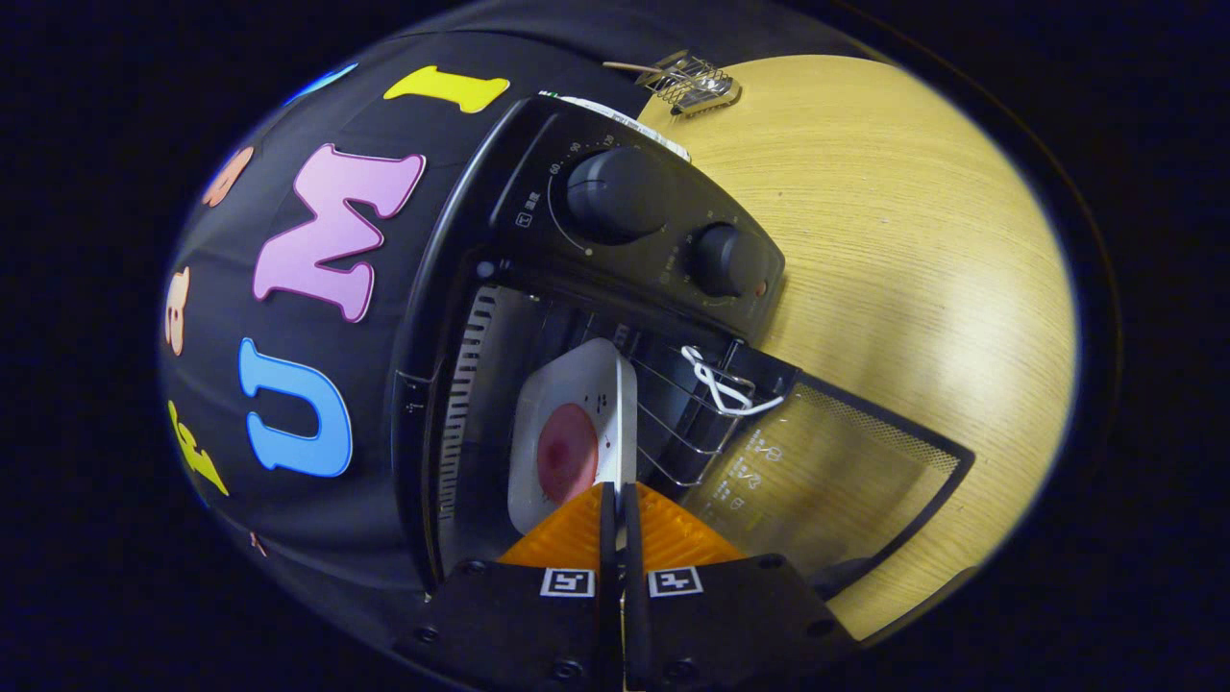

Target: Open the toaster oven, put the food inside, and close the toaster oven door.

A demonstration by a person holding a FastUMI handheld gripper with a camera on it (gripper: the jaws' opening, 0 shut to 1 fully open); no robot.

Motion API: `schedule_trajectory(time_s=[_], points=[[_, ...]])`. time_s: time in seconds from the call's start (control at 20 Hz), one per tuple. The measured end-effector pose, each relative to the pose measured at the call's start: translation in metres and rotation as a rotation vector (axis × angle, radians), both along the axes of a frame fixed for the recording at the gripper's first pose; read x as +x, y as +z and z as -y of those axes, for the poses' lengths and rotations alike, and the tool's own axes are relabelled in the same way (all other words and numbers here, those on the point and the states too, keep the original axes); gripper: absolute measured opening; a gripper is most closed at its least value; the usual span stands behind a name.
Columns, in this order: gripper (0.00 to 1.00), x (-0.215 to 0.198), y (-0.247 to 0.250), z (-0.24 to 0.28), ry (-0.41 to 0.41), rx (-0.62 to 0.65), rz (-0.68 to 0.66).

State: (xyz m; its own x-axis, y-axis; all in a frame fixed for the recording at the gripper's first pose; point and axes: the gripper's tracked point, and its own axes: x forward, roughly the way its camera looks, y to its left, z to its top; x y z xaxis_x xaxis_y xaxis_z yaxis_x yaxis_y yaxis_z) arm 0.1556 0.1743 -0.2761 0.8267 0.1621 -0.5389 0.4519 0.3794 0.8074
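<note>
Jaws pressed together, gripping nothing. Plate with food sits just ahead at 12 o'clock, on the rack inside the oven. Door hangs open at 2 o'clock over the surface.

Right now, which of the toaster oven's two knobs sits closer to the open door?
The smaller knob, just above the door's hinge end; the larger knob lies farther off. The gripper is pinching the white plate's edge.

Gripper: two ribbed wedge-shaped fingers, pressed flat together with only a thin dark seam between. Behind them at 6 o'clock, black blocky mounts, each bearing a small square black-and-white marker; round screw heads along the edges.
</note>
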Motion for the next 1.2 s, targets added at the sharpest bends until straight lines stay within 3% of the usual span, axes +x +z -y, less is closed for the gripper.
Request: schedule_trajectory(time_s=[0.3, 0.4, 0.45, 0.55, 0.65, 1.2], points=[[0.14, 0.011, 0.007, -0.023, 0.059, 0.044, 0.061], [0.30, 0.004, 0.011, -0.023, 0.093, 0.031, 0.070], [0.31, 0.000, 0.012, -0.024, 0.110, 0.022, 0.074], [0.50, -0.014, 0.018, -0.029, 0.161, 0.022, 0.086], [0.98, -0.035, 0.020, -0.033, 0.238, -0.003, 0.086], [0.98, -0.129, 0.052, -0.029, 0.609, -0.389, 0.170]])
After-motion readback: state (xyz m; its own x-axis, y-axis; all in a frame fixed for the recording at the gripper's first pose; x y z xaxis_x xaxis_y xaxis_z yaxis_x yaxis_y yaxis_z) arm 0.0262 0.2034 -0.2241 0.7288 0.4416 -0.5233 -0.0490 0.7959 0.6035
